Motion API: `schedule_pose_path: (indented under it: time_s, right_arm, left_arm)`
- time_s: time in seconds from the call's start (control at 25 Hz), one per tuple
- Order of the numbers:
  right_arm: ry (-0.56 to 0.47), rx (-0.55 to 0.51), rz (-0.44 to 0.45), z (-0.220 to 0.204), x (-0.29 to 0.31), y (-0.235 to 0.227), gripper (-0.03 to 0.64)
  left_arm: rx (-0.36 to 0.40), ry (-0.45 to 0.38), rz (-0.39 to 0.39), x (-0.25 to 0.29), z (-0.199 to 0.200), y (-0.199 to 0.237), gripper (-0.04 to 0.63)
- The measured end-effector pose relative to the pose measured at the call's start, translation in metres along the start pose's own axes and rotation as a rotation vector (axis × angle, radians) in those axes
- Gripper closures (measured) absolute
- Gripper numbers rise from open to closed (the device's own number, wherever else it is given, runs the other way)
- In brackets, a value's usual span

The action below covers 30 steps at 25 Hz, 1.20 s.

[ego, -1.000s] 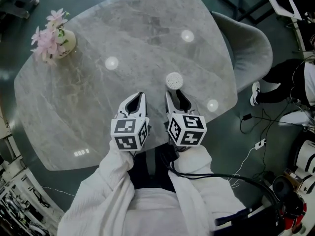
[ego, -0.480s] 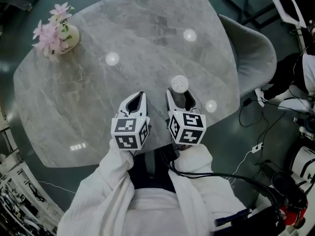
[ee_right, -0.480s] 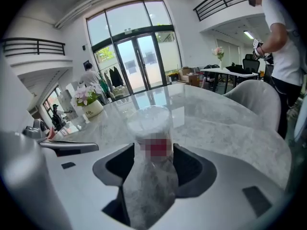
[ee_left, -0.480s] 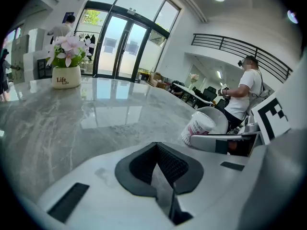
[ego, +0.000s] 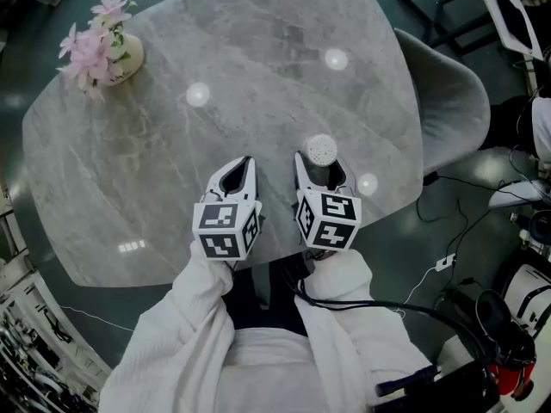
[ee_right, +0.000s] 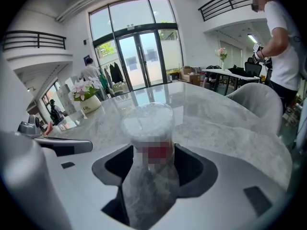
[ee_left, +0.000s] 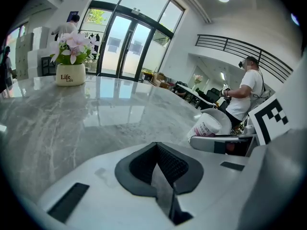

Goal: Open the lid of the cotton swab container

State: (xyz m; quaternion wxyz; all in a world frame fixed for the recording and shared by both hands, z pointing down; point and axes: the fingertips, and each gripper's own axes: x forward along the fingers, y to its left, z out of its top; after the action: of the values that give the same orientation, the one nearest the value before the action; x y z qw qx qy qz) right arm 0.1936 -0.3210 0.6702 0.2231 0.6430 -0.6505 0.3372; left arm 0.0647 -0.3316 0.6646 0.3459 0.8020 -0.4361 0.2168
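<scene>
Two hand-held grippers (ego: 244, 163) (ego: 320, 169); one swab container (ego: 322, 149) — one flowerpot (ego: 123, 59)

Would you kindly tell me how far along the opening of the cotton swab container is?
Done: the right gripper is placed around the cotton swab container, which stands upright on the table between its jaws. In hand: those jaws have just been opening and stand wide, not gripping yet. Left: the lid looks still on; the left gripper, shut and empty, is apart from it.
</scene>
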Motion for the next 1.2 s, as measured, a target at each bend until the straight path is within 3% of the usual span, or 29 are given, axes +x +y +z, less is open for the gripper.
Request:
schedule_pose_path:
  time_s: [0.84,1.2]
  right_arm:
    - [-0.005,-0.019,-0.024,0.002,0.008,-0.004,0.316]
    - [-0.038,0.039,-0.014,0.003,-0.003,-0.006,0.316]
  left_arm:
    - [-0.013,0.004,0.015,-0.003,-0.005,0.005,0.589]
    - [0.003,-0.009,0.017,-0.016,-0.001,0.005,0.589]
